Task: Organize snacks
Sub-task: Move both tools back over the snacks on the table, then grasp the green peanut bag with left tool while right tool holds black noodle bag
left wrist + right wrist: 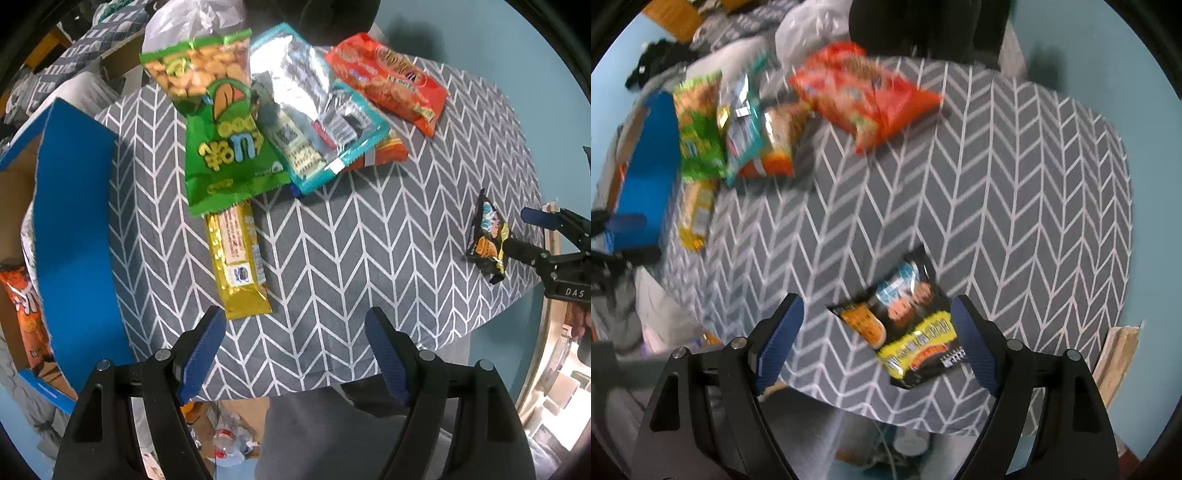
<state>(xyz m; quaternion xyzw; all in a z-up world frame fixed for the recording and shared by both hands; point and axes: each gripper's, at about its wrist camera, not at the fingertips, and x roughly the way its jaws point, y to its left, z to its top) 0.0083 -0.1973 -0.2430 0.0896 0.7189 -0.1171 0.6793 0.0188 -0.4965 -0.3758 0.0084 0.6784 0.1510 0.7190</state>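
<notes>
right gripper [877,343] jaws wide apart | black snack packet [905,328] between them on herringbone tablecloth [1015,192]

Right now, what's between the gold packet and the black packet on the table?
Nothing: only bare chevron cloth lies between the gold packet and the black packet. The left wrist view shows it best.

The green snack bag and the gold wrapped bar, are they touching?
Touching. The left wrist view shows the green snack bag with its bottom edge lying over the top end of the gold wrapped bar.
</notes>
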